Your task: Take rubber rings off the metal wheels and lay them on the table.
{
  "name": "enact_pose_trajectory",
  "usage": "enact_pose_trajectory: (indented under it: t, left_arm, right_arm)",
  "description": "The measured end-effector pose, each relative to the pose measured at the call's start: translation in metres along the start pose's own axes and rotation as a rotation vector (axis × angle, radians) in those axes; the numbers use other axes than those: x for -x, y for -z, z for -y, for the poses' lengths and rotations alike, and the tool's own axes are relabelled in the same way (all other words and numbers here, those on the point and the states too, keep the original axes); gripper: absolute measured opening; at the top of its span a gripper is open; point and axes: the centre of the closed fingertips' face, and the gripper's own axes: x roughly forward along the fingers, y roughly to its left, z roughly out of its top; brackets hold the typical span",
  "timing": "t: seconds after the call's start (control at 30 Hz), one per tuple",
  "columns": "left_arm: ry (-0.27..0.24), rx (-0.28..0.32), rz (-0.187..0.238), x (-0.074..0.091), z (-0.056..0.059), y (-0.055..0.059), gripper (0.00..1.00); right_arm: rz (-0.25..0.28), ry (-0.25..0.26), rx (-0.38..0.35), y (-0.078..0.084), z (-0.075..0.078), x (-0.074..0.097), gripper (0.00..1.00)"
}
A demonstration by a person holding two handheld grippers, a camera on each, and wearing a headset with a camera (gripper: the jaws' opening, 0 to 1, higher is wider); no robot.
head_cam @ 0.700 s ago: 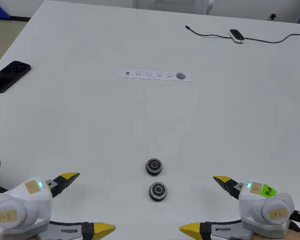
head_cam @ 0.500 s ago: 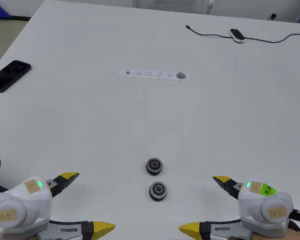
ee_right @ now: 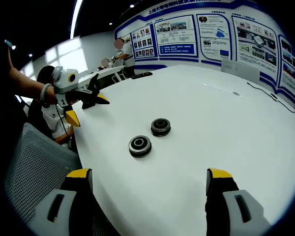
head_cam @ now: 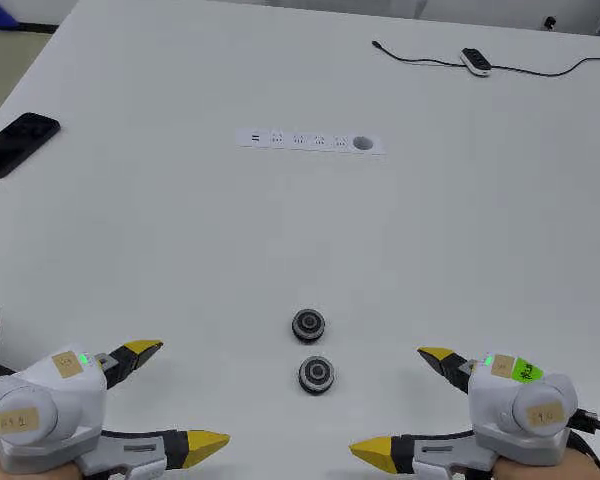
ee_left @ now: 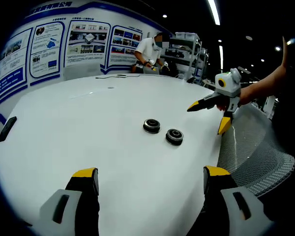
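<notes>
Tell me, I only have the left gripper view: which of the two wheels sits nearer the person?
Observer: The one on your right. In the head view the near wheel lies on the person's side of the far wheel, apart from it, about midway between the left gripper and the right gripper.
Operator: Do they look alike?
Observer: Not quite. The right gripper view shows a bright silver face on the near wheel, a darker one on the far wheel.
Operator: What lies farther out on the table?
Observer: A white socket strip, flat, well beyond the far wheel.
</notes>
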Motion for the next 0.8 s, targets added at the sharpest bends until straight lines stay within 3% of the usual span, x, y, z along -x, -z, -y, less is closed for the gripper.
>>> enact_pose_trajectory:
  t: [0.8]
  left_arm:
    - [0.037, -0.023, -0.015, -0.015, 0.002, -0.006, 0.70]
  right_arm:
    - [-0.019, -0.056, -0.057, -0.002, -0.014, -0.013, 0.77]
